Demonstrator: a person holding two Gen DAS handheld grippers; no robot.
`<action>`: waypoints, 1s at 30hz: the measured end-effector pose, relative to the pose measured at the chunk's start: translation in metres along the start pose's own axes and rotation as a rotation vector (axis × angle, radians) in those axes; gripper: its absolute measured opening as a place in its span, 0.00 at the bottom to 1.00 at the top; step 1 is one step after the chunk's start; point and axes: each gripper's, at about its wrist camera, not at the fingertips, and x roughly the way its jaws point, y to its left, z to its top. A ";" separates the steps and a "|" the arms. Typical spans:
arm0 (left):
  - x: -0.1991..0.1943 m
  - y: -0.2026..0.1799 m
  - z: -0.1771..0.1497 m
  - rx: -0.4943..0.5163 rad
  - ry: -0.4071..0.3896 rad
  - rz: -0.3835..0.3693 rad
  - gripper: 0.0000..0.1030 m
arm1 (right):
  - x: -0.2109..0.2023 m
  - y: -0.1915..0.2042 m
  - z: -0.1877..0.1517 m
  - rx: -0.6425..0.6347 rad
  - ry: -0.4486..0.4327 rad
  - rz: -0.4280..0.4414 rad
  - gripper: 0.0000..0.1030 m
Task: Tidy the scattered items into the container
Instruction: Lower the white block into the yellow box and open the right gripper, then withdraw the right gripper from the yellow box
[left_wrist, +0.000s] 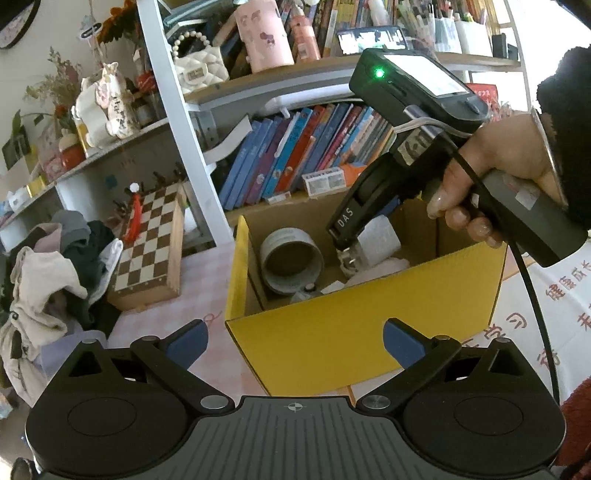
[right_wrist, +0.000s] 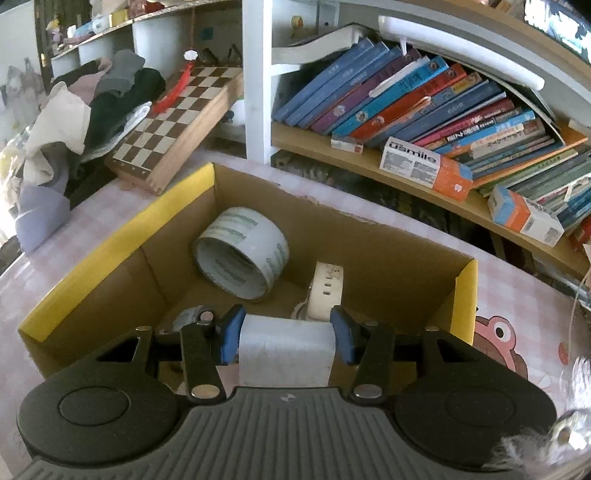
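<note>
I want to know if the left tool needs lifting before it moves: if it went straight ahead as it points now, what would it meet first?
Most likely the yellow outer wall of the cardboard box, which fills the view straight ahead of the open left tool. Depth is unclear, so I can't say how soon.

Pink checked table (right_wrist: 509, 280), yellow cardboard box (right_wrist: 110, 236) on it, chessboard case (right_wrist: 177, 122) (tilted), clothes pile (right_wrist: 74, 110) alongside

Left wrist view faces the yellow box (left_wrist: 332, 347) from outside; right wrist view looks down into it (right_wrist: 122, 240), closer.
</note>
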 end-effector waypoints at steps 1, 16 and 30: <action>0.000 0.000 0.000 -0.001 0.002 0.002 0.99 | 0.000 -0.001 0.000 0.008 -0.004 0.000 0.60; -0.011 -0.007 -0.001 0.008 -0.014 -0.017 0.99 | -0.066 -0.007 -0.032 0.122 -0.128 -0.039 0.85; -0.052 -0.001 -0.019 -0.011 -0.044 -0.049 0.99 | -0.147 0.024 -0.115 0.154 -0.193 -0.188 0.92</action>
